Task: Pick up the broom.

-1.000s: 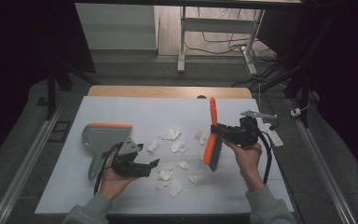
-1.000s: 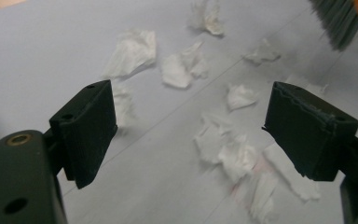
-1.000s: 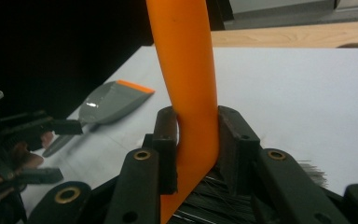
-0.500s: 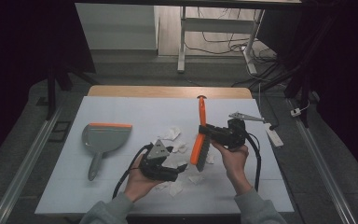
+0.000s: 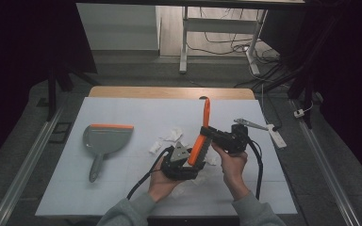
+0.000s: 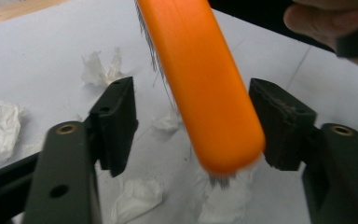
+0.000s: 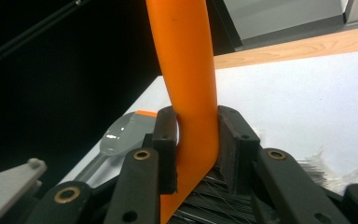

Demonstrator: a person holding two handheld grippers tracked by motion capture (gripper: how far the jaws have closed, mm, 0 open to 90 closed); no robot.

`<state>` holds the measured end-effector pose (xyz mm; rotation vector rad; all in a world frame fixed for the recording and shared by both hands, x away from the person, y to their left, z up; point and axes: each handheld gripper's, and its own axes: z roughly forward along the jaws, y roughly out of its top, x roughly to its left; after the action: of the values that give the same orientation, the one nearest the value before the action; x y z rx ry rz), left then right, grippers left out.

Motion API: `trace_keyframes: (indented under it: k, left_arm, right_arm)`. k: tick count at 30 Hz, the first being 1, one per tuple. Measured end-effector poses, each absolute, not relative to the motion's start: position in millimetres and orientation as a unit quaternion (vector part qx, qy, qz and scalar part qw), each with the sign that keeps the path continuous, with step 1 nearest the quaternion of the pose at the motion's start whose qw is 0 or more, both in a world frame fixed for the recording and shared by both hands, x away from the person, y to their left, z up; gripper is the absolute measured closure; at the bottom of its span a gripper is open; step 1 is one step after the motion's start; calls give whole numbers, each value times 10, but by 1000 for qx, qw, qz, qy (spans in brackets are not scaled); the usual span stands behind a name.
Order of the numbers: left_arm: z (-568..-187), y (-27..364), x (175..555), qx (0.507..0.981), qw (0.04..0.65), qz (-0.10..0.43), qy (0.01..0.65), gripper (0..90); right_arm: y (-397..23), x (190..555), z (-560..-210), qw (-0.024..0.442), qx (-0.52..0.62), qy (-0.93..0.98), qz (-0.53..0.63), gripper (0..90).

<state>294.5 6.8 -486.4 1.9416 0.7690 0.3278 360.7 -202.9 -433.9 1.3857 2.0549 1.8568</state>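
An orange brush (image 5: 199,143) with dark bristles slants above the white table (image 5: 136,110), its handle pointing away from me. My right gripper (image 5: 207,135) is shut on the brush (image 7: 186,60) where the handle widens, both pads pressed on it. My left gripper (image 5: 192,162) sits just below, and its jaws have just been closing. The brush's rounded end (image 6: 205,84) is between them. In the left gripper view (image 6: 191,116) the right pad (image 6: 279,121) is close beside the brush and the left pad (image 6: 116,123) stands clear of it. Crumpled paper scraps (image 5: 173,134) lie under and around both grippers.
A grey dustpan (image 5: 107,137) with an orange lip lies at the left of the table, handle toward me. A metal tool (image 5: 250,125) and a white strip (image 5: 278,136) rest at the right edge. More scraps (image 6: 0,128) lie at the left in the left gripper view.
My left gripper moved right from beside the dustpan to the brush's bristle end. My right gripper shifted left with the brush, which now slants over the scraps.
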Motion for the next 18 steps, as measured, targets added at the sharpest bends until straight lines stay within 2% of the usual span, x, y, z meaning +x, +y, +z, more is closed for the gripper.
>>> trace_keyframes:
  k: [4,5,7,10,12,18]
  left_arm:
    - [-4895,56,2971,791,498,146,325,524]
    - [-4903,70,2994,786,507,135,326,576]
    - [-4894,72,2985,784,507,148,326,680]
    - [-4884,93,2985,783,503,157,331,736]
    - [-4862,189,3038,778,507,142,342,766]
    - [-4836,247,3052,787,499,136,337,781]
  right_arm:
    - [-2021,3589,-4364,15,450,655,607,697]
    - [-2018,3582,-4363,13,451,654,608,697]
    - [-2008,3567,-4359,15,450,653,610,697]
    - [-2003,3553,-4354,17,447,652,612,697]
    - [-2016,3527,-4331,15,443,650,617,696]
    - [-1981,3508,-4308,21,431,658,617,689]
